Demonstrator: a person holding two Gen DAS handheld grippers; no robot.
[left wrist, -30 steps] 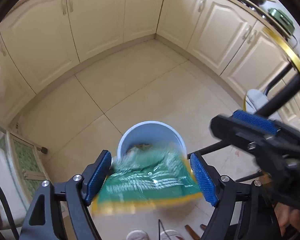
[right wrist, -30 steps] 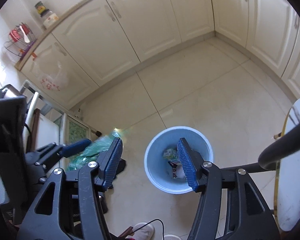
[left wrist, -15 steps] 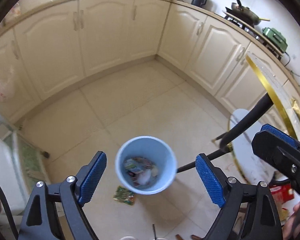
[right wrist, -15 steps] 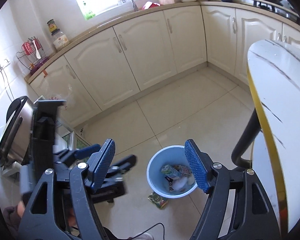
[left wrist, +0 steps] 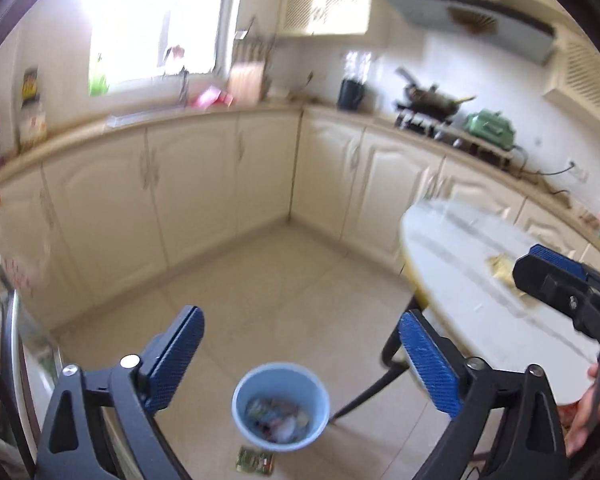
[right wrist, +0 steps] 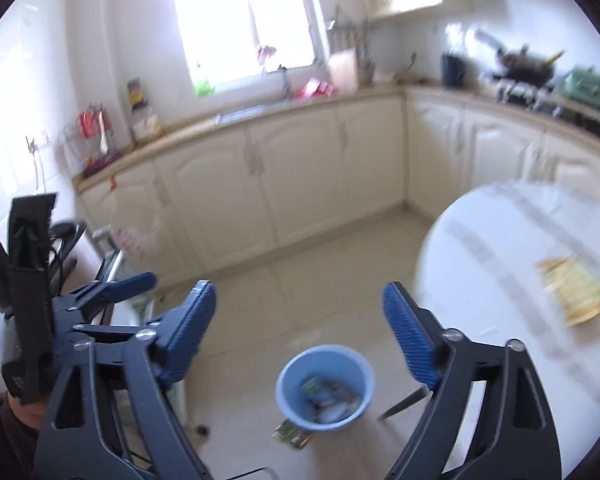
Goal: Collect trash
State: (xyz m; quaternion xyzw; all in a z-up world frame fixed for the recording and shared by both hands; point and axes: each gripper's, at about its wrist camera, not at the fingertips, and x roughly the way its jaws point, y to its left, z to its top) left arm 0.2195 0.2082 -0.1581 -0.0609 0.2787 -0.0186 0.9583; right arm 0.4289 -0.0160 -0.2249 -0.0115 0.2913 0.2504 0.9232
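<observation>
A light blue bin stands on the tiled floor with several wrappers inside. A green wrapper lies on the floor just in front of it. High above the bin, my left gripper has its jaws opening wide with nothing between them. My right gripper is likewise opening and holds nothing. A yellow wrapper lies on the white round table to the right. In the left wrist view the right gripper hangs over that table.
Cream cabinets run along the back and right walls, with a stove and pan on the counter. A metal rack stands at the left. A person's hand shows at the right edge.
The green wrapper left my left gripper and landed on the floor beside the bin. Both grippers rose, tilted upward and opened wider, bringing the counter, window and table top into view.
</observation>
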